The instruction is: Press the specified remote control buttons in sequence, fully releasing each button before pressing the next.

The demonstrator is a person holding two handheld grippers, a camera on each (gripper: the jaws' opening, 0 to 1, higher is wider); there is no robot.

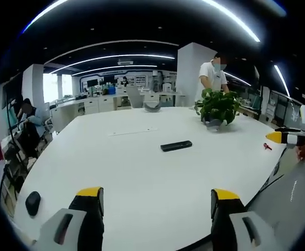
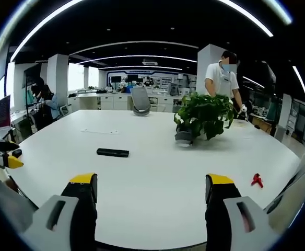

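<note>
Remote control (image 1: 176, 146): it lies flat on the white table (image 1: 142, 178), near the middle, well ahead of both your grippers and touching nothing else. In the right gripper view it sits left of centre (image 2: 112, 152). Its buttons are too small to make out.

Why it sits there: out in the open middle, it is in sight of both cameras and reachable from either side, which suits the demand to keep the target visible.

Left gripper (image 1: 157, 201): you hold it low over the near edge of the table, aimed across the top. Its fingers are spread wide, holding nothing and touching nothing.

Right gripper (image 2: 151, 189): same posture, fingers spread wide and empty, clear of the table top. Its yellow tip also shows at the right edge of the left gripper view.

Stage, as I judge it: no press is under way; you are well short of the remote.

Next move: for a clean press, you would likely want one finger tip, or the fingers closed, brought down on a single button.

Potted plant (image 2: 203, 116): stands beyond the remote, well apart from it.

Red object (image 2: 256, 180): small, lying near the table's right edge; I cannot tell what it is.

Black mouse (image 1: 33, 202): near the table's left edge, away from your path.
</note>
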